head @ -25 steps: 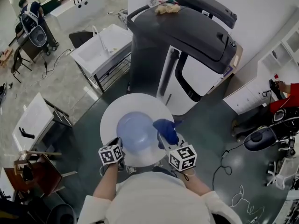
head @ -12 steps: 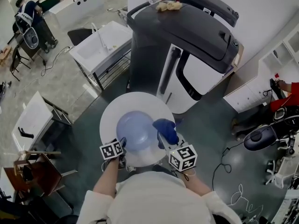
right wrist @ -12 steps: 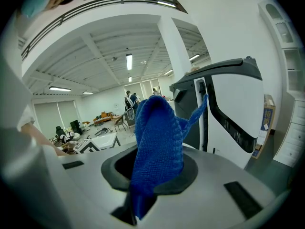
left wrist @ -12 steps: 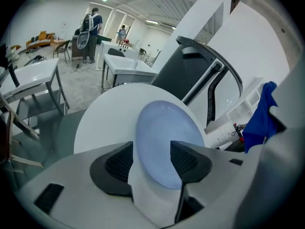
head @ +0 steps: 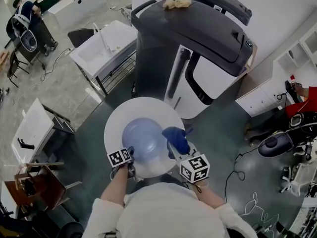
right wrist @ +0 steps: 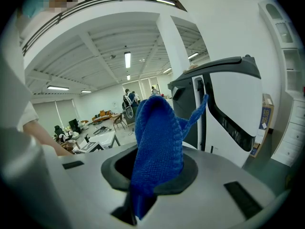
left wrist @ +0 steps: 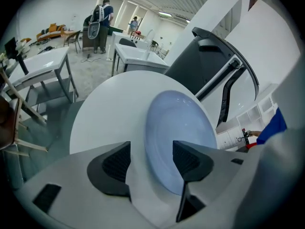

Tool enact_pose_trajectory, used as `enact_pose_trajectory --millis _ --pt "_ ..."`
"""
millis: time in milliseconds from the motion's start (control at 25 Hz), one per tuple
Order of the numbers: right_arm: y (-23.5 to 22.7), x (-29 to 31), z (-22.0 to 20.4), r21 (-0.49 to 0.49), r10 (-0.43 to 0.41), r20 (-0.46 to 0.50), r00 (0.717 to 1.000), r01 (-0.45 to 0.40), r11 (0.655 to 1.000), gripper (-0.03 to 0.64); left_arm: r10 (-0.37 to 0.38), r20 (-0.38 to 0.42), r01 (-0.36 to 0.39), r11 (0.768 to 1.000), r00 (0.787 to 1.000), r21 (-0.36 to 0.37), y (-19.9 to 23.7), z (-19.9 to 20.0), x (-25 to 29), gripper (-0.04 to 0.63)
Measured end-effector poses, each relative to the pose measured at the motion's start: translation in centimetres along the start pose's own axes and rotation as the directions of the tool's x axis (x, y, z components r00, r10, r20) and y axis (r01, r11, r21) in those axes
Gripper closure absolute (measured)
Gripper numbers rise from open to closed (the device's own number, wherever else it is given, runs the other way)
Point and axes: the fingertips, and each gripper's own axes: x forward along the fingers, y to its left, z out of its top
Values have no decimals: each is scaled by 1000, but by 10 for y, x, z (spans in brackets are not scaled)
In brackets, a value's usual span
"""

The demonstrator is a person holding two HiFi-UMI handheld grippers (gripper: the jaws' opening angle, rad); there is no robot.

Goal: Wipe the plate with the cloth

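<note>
Left gripper (left wrist: 150, 152) lowered, jaws opening astride plate (head: 142, 142), cloth (head: 176, 139) alongside, machine (head: 198, 38) behind

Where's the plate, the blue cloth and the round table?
pale blue round plate (head: 142, 140): head view, its middle.
blue knitted cloth (right wrist: 159, 136): right gripper view, middle of its fold.
round white table (head: 143, 106): head view, bare far edge.

There is one pale blue round plate (head: 143, 142), one blue knitted cloth (head: 177, 138) and one round white table (head: 148, 108). There is also one large dark grey and white machine (head: 198, 38), and one white sink unit (head: 86, 59) with a single tap (head: 103, 37).
</note>
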Motion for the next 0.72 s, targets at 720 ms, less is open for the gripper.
enact_pose_trajectory --millis 720 --pt "-19 -7 -7 -1 -23 -24 999 23 1000 531 154 -30 -152 987 988 49 12 -6 10 465"
